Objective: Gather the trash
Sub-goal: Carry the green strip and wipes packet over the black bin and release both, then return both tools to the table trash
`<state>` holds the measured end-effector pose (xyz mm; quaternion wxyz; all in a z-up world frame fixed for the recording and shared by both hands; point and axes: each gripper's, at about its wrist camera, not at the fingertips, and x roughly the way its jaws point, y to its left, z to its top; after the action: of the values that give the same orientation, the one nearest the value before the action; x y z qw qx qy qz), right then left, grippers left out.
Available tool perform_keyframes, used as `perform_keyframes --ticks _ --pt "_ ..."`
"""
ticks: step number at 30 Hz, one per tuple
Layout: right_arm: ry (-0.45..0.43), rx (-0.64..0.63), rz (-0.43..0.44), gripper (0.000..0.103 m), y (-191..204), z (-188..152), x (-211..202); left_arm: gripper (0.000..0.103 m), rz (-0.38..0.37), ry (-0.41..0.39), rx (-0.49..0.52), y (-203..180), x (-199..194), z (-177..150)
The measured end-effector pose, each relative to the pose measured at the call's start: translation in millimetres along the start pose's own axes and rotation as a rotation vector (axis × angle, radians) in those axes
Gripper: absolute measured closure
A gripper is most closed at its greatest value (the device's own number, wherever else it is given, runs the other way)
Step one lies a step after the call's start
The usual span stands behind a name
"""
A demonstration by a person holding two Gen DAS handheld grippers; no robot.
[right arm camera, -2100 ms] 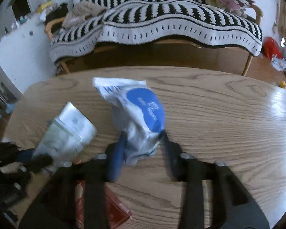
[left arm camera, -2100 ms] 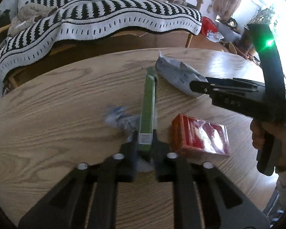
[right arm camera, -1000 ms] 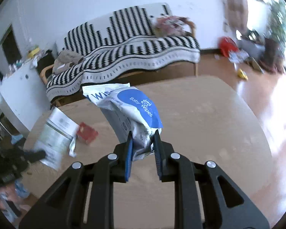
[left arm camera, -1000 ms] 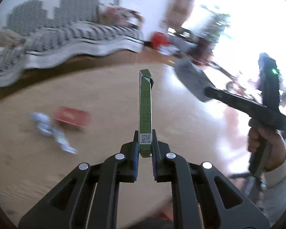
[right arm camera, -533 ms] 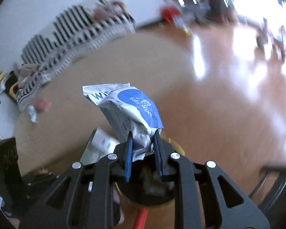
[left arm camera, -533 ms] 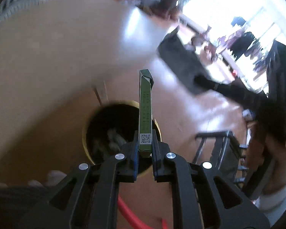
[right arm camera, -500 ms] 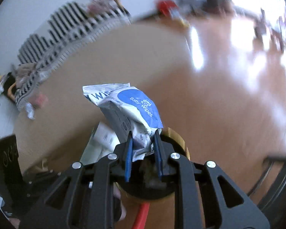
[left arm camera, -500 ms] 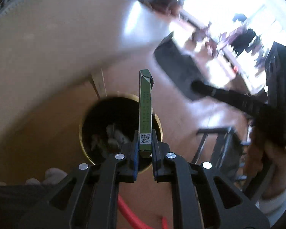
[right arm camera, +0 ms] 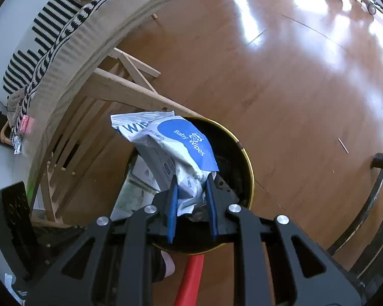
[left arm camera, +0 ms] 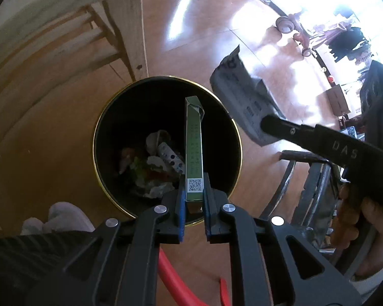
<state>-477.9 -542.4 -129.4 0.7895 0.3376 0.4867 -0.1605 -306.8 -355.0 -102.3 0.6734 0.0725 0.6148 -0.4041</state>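
Observation:
My left gripper (left arm camera: 194, 205) is shut on a flat green box (left arm camera: 193, 148) with a QR label, held end-on over the mouth of a black bin with a gold rim (left arm camera: 97, 132). Crumpled wrappers and paper (left arm camera: 153, 170) lie at the bin's bottom. My right gripper (right arm camera: 190, 200) is shut on a white and blue baby wipes pack (right arm camera: 176, 148), which hangs over the same bin (right arm camera: 245, 168). In the left wrist view the right gripper (left arm camera: 265, 125) holds that pack (left arm camera: 242, 97) just right of the bin's rim.
The bin stands on a shiny wooden floor (right arm camera: 293, 76) beside the round table's edge (right arm camera: 71, 58) and its wooden legs (right arm camera: 125, 89). A dark metal chair frame (left arm camera: 293, 178) stands to the right. A red tube (right arm camera: 190, 278) lies near the bin. A slippered foot (left arm camera: 63, 216) is at left.
Both grippers left the tabletop with their items, swung right and sank toward the floor. The bin now fills the middle of both views and looks nearer than half a second ago.

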Motion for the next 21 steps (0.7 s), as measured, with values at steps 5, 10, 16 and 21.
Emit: perform_keyframes --ticks 5,10,16,21 --pt "0.017 0.015 0.019 0.081 7 5 4 0.078 0.004 -0.011 -0.001 1 -6 0" --pt "-0.064 0.054 0.015 0.007 -1 11 -23 0.006 0.008 -0.062 -0.011 -1 -23 -3" --pt "-0.272 -0.064 -0.118 0.007 23 16 -72 0.006 -0.018 -0.102 0.026 -2 -73 -5" --pt "-0.327 -0.259 -0.056 0.007 101 30 -80 0.006 0.064 -0.312 -0.043 37 -162 -8"
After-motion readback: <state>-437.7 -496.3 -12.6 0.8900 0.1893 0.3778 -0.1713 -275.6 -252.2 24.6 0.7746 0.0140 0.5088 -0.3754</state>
